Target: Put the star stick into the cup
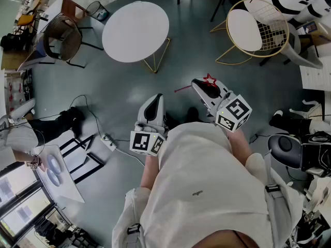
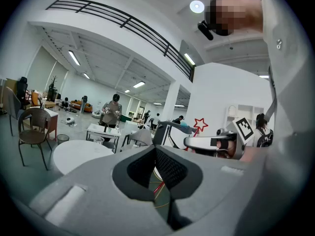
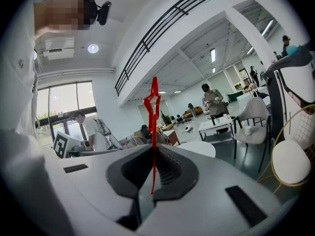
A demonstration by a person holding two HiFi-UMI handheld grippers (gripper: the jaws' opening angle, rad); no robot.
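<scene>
Right claw: my right claw [image 3: 153, 151] is closed on the star stick [image 3: 153, 132]. The pads pinch the thin red shaft low down, and the star end stands up clear of the tips.
Left claw: the pads of my left claw [image 2: 155, 150] are together with nothing between them. It is held beside the right claw, apart from it.
Star stick: it is in my right claw, in the air in front of me, and touches nothing else.
Cup: I cannot pick it out in any view. I see none on the round white bench [image 1: 135, 31] ahead.
Handling: I judge the stick very light, thin and somewhat bendy. It looks apt to swivel between the pads if nudged. The open star outline looks easy to bend.
Where to hold: on the straight shaft, never on the star. Only a short tail shows below my pads, so I would probably release just over the cup's mouth, not push it in.
</scene>
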